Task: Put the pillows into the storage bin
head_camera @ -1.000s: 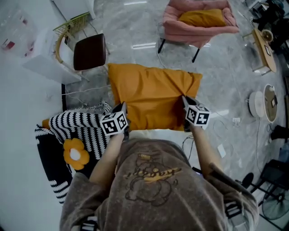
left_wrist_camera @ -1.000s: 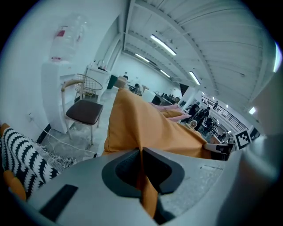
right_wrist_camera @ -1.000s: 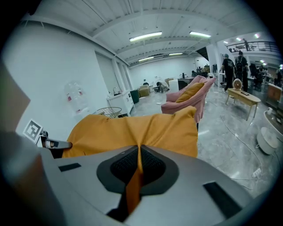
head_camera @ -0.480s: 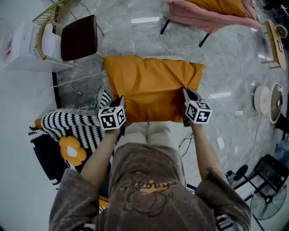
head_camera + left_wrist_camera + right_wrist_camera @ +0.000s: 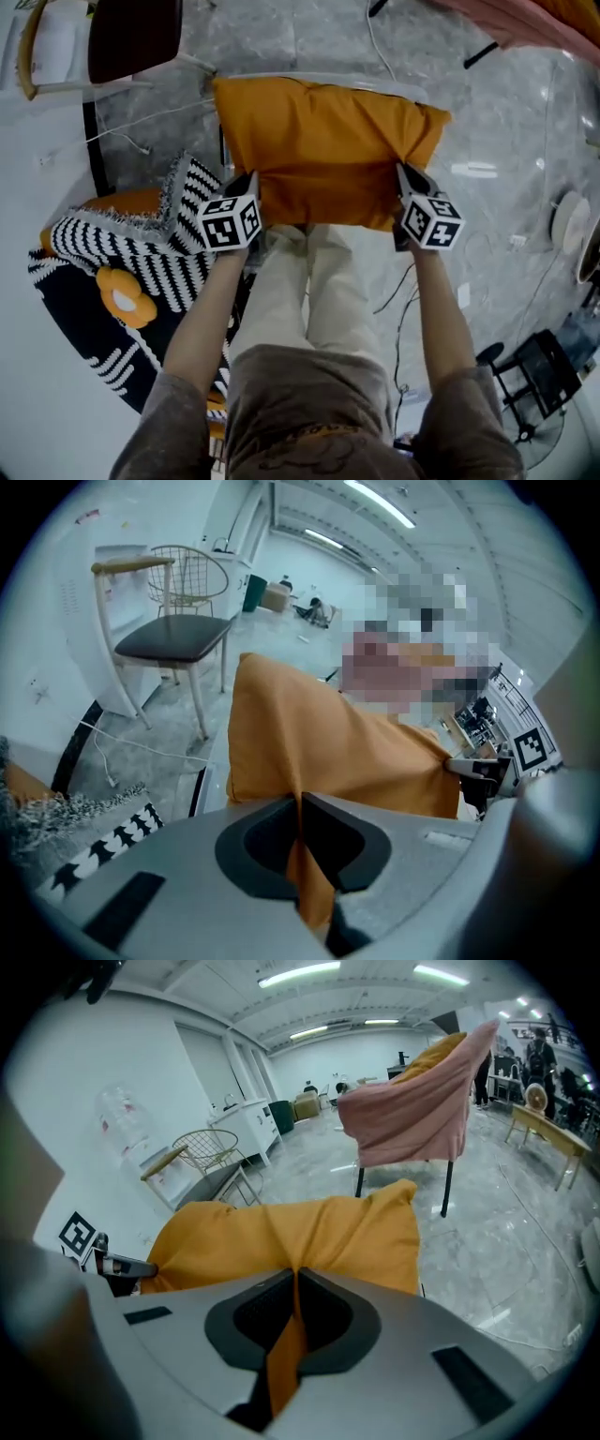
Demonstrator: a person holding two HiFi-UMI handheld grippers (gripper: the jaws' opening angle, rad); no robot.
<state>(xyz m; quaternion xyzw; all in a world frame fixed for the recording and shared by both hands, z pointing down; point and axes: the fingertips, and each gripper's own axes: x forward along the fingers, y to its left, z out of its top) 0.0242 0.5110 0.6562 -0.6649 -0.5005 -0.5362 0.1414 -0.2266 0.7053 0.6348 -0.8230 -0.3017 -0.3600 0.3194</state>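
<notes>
Looking steeply down from the head view, one orange pillow (image 5: 323,150) is stretched flat at 12 o'clock, gripped along its near edge by two grippers. The left gripper (image 5: 251,178) at 10 o'clock and the right gripper (image 5: 401,171) at 2 o'clock each have their jaws clenched on a pinch of the orange fabric. A pale rim (image 5: 281,76) shows along the pillow's far edge. One black-and-white striped cushion (image 5: 122,248) with a flower motif lies at 9 o'clock. One dark-seated chair (image 5: 131,36) stands at 11 o'clock, and one pink armchair (image 5: 525,21) at 1 o'clock.

Compared with a second ago, the pillow and both grippers are lower. The person's pale trouser legs (image 5: 319,291) have come into sight below the pillow. The chair and armchair have slid up to the top edge.

Only the gripper views show the fold of fabric caught between the closed jaws. The right gripper view alone shows a second orange cushion (image 5: 441,1049) on top of the armchair. The left gripper view alone shows the chair's wire back.
</notes>
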